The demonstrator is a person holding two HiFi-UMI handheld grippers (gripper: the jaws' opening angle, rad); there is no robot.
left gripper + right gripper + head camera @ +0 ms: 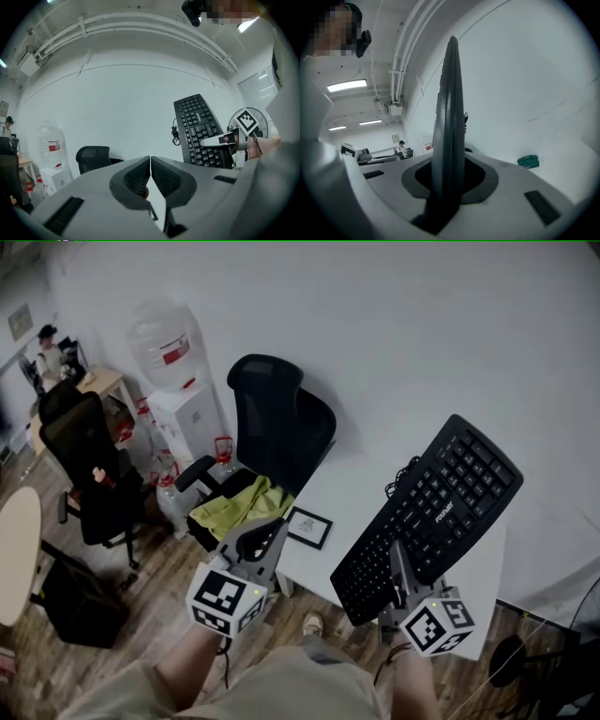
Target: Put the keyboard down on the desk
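**Asker:** Black plastic computer keyboard (427, 517), where is it?

**Describer:** It is held up over the white desk (352, 491), steeply tilted, with its keys facing the head camera. The right gripper (398, 566) has its jaws clamped on the keyboard's edge near the lower end.

**Asker:** And the left gripper (265, 538)?

**Describer:** It is off the desk's left edge, with its jaws pressed together and nothing between them.

**Asker:** Anything else by the desk?

**Describer:** A small black-framed picture (309, 527) lies on the desk's left corner. A black mesh office chair (281, 418) stands just left of the desk, with a yellow-green cloth (246, 504) on its seat.
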